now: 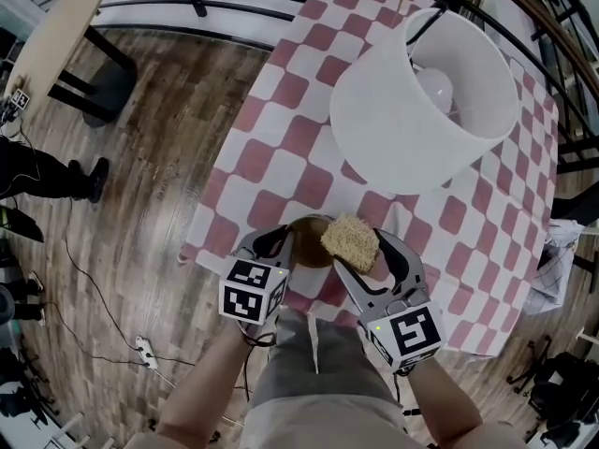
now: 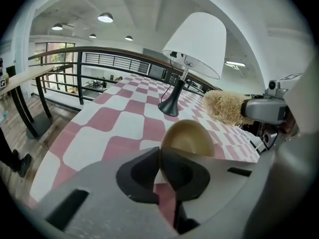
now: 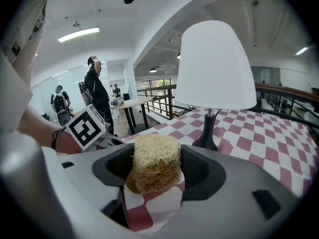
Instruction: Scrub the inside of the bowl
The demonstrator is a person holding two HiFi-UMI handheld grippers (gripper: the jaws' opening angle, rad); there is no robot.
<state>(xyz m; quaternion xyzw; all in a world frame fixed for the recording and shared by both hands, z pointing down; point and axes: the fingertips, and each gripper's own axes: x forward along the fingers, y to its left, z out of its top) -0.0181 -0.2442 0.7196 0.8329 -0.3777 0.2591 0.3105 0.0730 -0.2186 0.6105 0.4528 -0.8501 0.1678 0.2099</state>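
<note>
Bowl [image 1: 307, 243] – brown and small – sits near the edge of the checked table [image 1: 309, 148], close in front of the person, with a white lamp [image 1: 423, 101] standing further back. The left gripper [image 1: 279, 243] has its jaws pressed together on the near rim, the thin wall caught between the pads, so the bowl looks steadied from that side. The right gripper [image 1: 363, 249] pinches a straw-coloured scrubber [image 1: 351, 240] between both jaws, the pad sticking out past the tips. What matters now is how those two lie: the scrubber hangs just over the bowl's right part, with the hollow below it and a little to its left – from the right gripper view a sliver of brown peeks out under the pad's lower left corner. I cannot tell whether it touches the inside yet. To my eye the right hand only needs to sink and lean slightly leftward to reach the hollow.
</note>
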